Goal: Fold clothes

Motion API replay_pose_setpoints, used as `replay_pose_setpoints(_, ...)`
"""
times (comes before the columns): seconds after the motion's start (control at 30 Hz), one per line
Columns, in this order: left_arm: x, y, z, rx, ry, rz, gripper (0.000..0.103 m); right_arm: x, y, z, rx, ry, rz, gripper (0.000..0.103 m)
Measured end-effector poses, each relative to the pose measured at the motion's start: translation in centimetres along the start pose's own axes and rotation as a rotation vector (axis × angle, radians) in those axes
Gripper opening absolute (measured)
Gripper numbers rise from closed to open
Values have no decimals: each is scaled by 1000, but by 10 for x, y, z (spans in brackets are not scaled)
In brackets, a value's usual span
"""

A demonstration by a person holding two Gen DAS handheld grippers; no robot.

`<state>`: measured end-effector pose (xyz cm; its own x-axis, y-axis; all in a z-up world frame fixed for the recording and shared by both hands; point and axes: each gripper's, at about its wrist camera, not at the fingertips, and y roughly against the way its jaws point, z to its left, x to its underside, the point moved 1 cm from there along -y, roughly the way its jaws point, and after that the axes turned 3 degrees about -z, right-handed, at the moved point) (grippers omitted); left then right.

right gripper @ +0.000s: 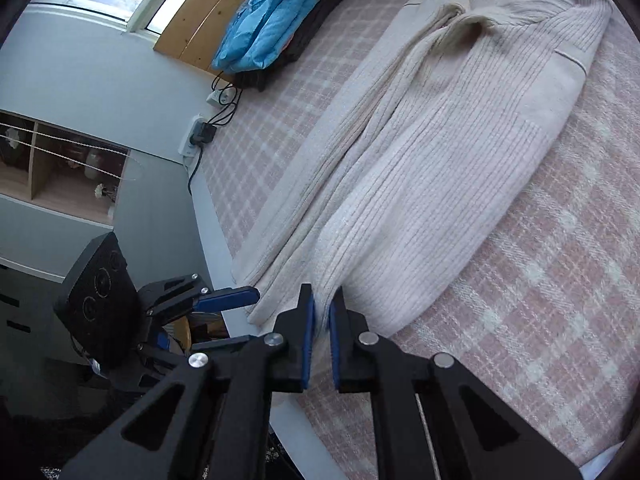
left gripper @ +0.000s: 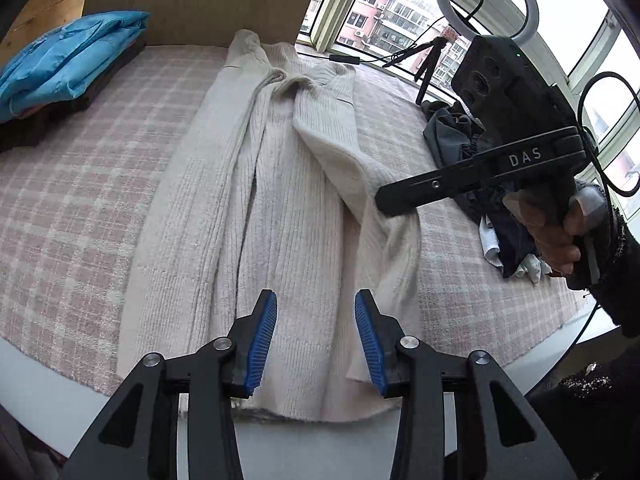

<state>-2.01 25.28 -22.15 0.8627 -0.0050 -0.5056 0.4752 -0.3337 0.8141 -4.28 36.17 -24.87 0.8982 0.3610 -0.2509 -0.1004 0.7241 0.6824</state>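
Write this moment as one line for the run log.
task: fold clothes | left gripper: open, above cardigan hem | right gripper: shut on cardigan sleeve | cardigan: flat on bed

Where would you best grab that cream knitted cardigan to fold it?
Grip the cream cardigan at its bottom hem, coming from the near bed edge. It lies flat and lengthwise, hem toward the open left gripper, so the hem can probably be lifted toward the collar.

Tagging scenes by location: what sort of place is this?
Probably a bedroom in a flat: a bed with a pink plaid cover, a cream knit cardigan laid on it, and windows facing apartment blocks.
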Motion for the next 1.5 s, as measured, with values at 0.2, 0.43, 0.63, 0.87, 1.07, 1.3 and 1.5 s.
replay_pose_setpoints(0.2,-8,-41,-26,-44,-210,68,37,2,0,8,-23,-12,-8,7)
replay_pose_setpoints(0.43,-5,-56,-27,-11,-233,67,9,6,5,5,0,-22,-19,7)
replay_pose_setpoints(0.63,2,-55,-26,83,-177,110,6,7,9,6,-18,-28,-23,7)
replay_pose_setpoints(0.87,3,-32,-10,111,-80,98,32,0,-7,9,-5,-13,-5,7)
replay_pose_setpoints(1.07,8,22,31,-3,20,16,43,-18,-41,20,-22,-37,72,16)
replay_pose_setpoints(1.3,28,39,50,-57,74,35,43,5,-25,37,-74,24,104,33)
replay_pose_setpoints(1.5,21,26,42,-1,58,48,43,44,-43,21,27,-10,113,33)
